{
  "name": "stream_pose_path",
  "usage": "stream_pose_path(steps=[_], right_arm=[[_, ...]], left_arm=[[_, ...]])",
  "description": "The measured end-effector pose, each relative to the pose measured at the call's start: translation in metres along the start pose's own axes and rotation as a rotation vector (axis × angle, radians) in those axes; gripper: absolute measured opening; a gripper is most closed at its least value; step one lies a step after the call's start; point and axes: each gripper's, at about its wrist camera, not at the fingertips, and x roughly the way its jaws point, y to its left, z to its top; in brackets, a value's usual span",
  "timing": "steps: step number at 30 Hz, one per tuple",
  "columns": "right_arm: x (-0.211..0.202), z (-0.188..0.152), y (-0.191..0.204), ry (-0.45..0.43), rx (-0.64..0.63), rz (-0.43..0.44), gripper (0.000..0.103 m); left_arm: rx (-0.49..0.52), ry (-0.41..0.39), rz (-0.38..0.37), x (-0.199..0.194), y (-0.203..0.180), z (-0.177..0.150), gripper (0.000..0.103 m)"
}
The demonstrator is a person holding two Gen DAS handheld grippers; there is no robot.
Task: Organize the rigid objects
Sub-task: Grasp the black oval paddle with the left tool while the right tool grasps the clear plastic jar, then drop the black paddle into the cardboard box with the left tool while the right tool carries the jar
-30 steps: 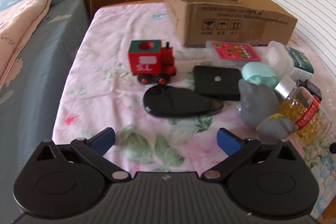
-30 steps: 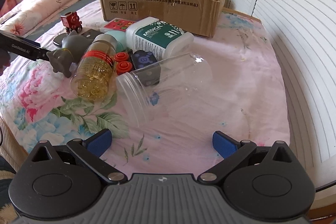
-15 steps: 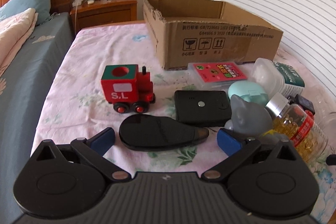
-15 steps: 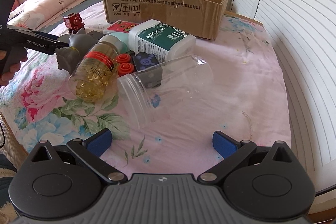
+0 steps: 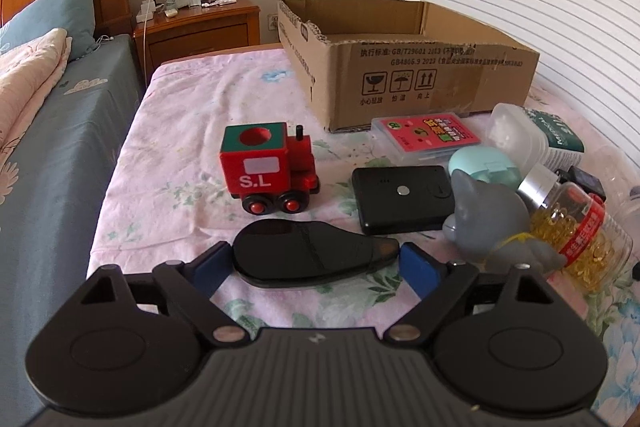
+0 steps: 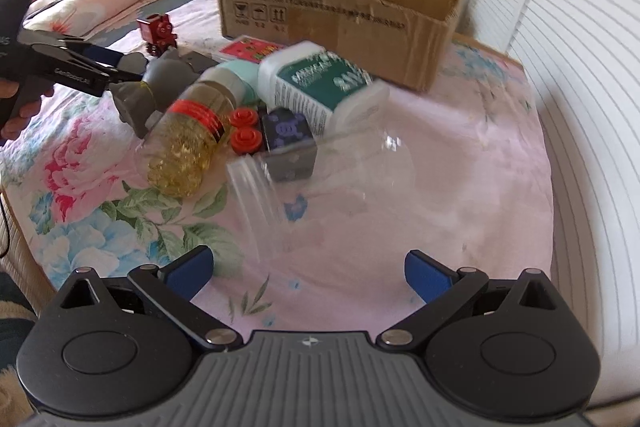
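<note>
- Box (image 5: pixel 432 75): far side of the bedspread, open top; nothing seen inside from these angles. Judged: sorting barely begun.
- Left gripper (image 5: pixel 316 261): jaws have just been closing around the black case (image 5: pixel 312 253); pads at or nearly at its two ends, firm contact not certain.
- Black case: near edge, flat; long axis runs left to right, narrow end pointing right.
- Right gripper (image 6: pixel 306 269): jaws wide, empty, near the clear jar (image 6: pixel 320 175).
- Left to sort: train (image 5: pixel 268 167), power bank (image 5: pixel 404 199), grey toy (image 5: pixel 492 227), capsule bottle (image 5: pixel 576 227), card box (image 5: pixel 428 137), white bottle (image 6: pixel 320 87).
</note>
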Motion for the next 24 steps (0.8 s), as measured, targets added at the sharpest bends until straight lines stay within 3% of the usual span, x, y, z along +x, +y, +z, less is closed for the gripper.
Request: stream_pose_path(steps=[14, 24], right_arm=[[0.020, 0.035, -0.006, 0.027, -0.220, 0.076, 0.103], [0.019, 0.037, 0.005, 0.063, -0.170, 0.009, 0.099]], left_arm=[[-0.030, 0.007, 0.037, 0.006, -0.004, 0.004, 0.094], [-0.035, 0.045, 0.038, 0.004, -0.005, 0.008, 0.089]])
